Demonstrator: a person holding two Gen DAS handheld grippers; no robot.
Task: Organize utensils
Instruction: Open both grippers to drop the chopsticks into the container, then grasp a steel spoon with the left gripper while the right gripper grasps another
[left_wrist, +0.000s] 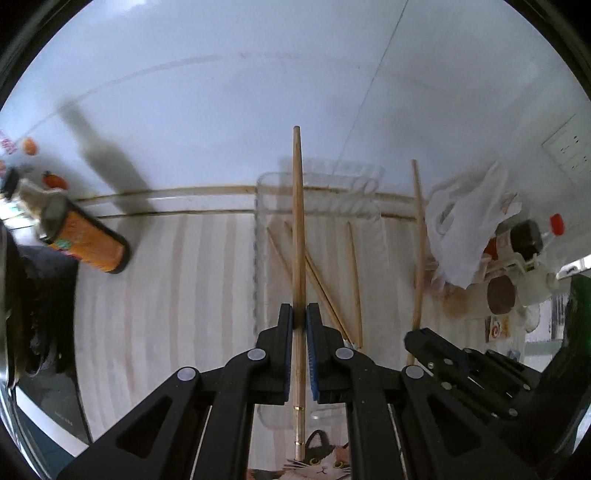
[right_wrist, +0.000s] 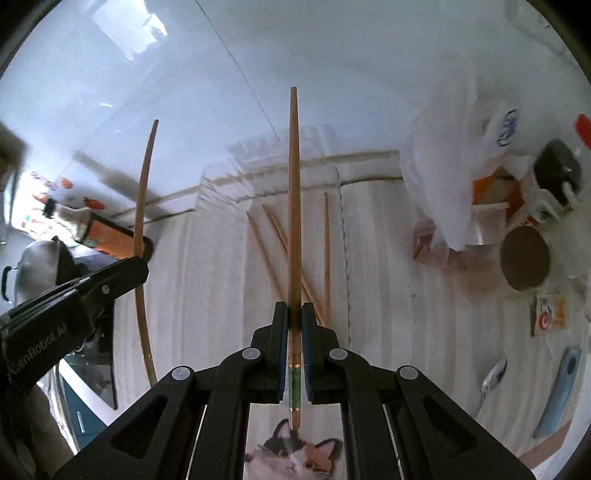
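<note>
My left gripper (left_wrist: 299, 314) is shut on a plain wooden chopstick (left_wrist: 297, 206) that points away from the camera. Under it stands a clear plastic tray (left_wrist: 255, 266) with several loose chopsticks (left_wrist: 354, 277) lying in it. At the lower right of this view, my right gripper (left_wrist: 417, 336) grips a second chopstick (left_wrist: 419, 240). In the right wrist view my right gripper (right_wrist: 294, 312) is shut on a chopstick with a green band (right_wrist: 294, 192), held above the same tray (right_wrist: 345, 236) and its chopsticks (right_wrist: 327, 251). My left gripper (right_wrist: 140, 264) shows at the left with its chopstick (right_wrist: 142, 206).
The tray sits on a pale striped counter against a white wall. An orange canister (left_wrist: 88, 243) stands at the left. A white plastic bag (left_wrist: 465, 221) and jars (right_wrist: 524, 258) crowd the right. A spoon (right_wrist: 493, 373) and a blue object (right_wrist: 557, 395) lie at the right front.
</note>
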